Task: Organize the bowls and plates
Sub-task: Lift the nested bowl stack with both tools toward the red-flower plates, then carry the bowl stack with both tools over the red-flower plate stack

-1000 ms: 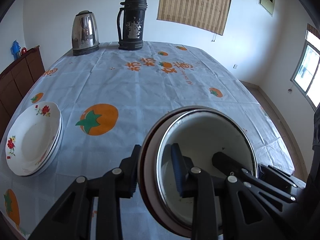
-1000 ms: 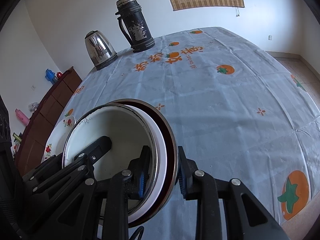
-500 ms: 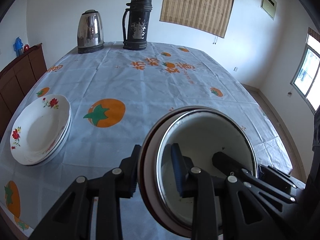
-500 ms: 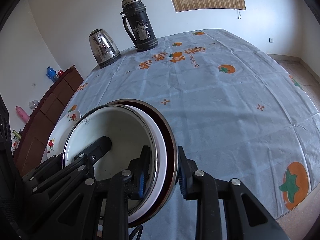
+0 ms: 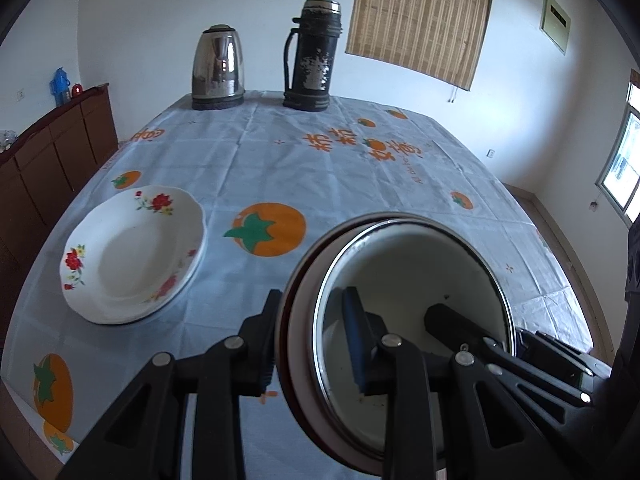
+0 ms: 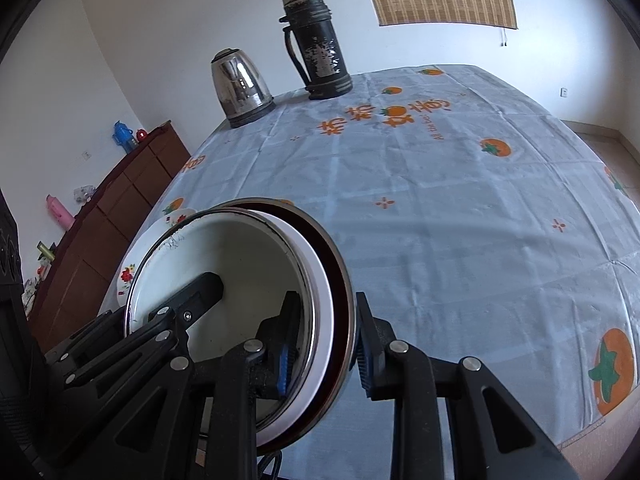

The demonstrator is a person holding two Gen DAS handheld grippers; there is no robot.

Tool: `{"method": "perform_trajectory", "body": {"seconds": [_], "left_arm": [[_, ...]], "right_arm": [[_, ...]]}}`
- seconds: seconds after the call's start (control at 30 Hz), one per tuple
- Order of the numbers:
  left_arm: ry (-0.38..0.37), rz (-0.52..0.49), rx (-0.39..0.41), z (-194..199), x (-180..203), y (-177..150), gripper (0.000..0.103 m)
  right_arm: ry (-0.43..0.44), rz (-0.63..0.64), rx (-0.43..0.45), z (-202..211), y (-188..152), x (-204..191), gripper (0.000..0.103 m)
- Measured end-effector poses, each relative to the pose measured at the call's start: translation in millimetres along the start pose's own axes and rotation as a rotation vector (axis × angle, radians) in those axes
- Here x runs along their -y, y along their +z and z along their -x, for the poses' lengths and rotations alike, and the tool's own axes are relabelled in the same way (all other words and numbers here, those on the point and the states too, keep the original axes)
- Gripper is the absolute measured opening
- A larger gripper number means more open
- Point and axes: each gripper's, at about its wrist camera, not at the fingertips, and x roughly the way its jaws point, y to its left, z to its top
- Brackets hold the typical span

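One desk (image 5: pixel 360 184) fills both views, covered by a pale blue cloth printed with orange fruit. The landmark is a nested stack of bowls (image 5: pixel 408 280), held above the near part of the desk: a white enamel bowl sits inside a white one, inside a dark-rimmed outer one; the exact count is hard to make out, and the stack's lower edge is cut off by the tongs. Beyond the stack, at the desk's far end, stand one dark flask (image 5: pixel 312 56) and, to its left, one steel kettle (image 5: pixel 218 68). Left of the stack lies a pile of white flowered plates (image 5: pixel 132 256), at least two; in the right wrist view the stack hides most of the pile. Two tongs grip the stack from opposite sides. The left tongs (image 5: pixel 310 340) are narrowly parted, clamped on the stack's left rim, one finger inside, one outside. The right tongs (image 6: pixel 324 344) clamp the right rim the same way.
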Motion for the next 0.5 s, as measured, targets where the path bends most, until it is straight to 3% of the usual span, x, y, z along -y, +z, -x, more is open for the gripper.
{"method": "perform_trajectory", "body": {"seconds": [0.5], "left_arm": [[0.070,0.063,0.020,9,-51,7,0.028]], "right_arm": [[0.067,0.071,-0.021,-23,9,-51,0.028]]}}
